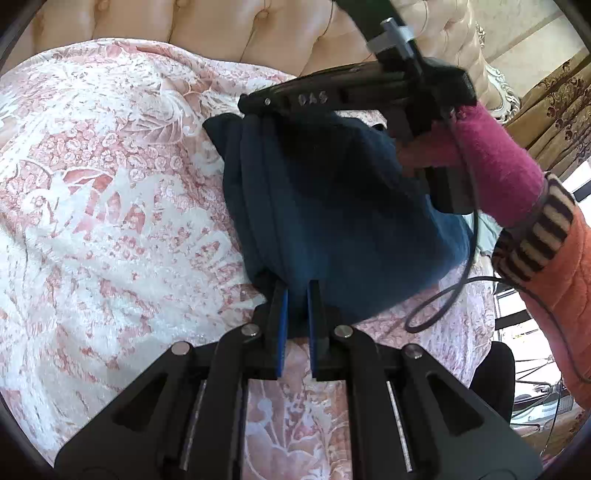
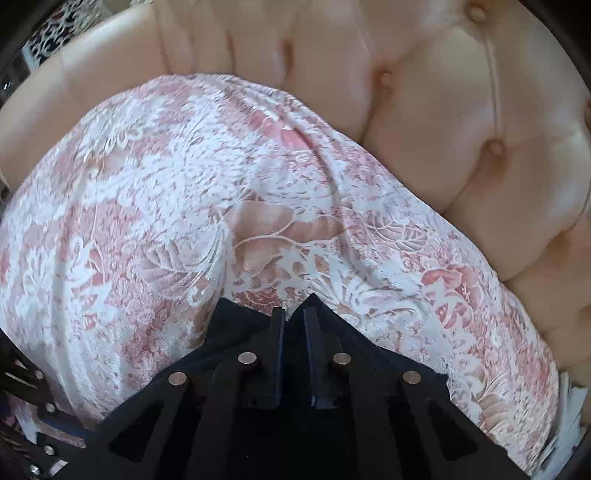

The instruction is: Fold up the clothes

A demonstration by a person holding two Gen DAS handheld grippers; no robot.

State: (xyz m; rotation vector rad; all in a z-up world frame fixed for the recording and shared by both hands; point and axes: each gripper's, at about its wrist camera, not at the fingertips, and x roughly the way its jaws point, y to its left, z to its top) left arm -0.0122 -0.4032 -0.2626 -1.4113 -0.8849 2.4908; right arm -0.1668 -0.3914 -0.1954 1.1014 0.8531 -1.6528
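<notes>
Clothes first: one dark blue garment (image 1: 332,206), folded over into several layers, hangs and bunches between my two tools above the bed. Largest of all around it is the pink-and-white floral bedspread (image 1: 110,206), which fills the near and left part of the scene and runs up to a tufted peach headboard (image 1: 229,33) at the far side; gold patterned curtains (image 1: 557,99) show at the far right. My right forearm in a magenta sleeve (image 1: 495,162), with a striped cuff and an orange quilted layer behind it, comes in from the right, and a black cable (image 1: 443,306) loops down below it just beside the cloth.

My left hand-held gripper (image 1: 297,291) has its blue-padded fingers closed on the near edge of the garment, the fabric pinched between them. My right hand-held gripper (image 1: 255,103) sits at the far top of the cloth, its tip touching the upper edge. In the right wrist view the right hand-held gripper's fingers (image 2: 312,332) stand close together with dark fabric spread on either side of them, so it is clamped on the garment, over the bedspread and near the headboard.
</notes>
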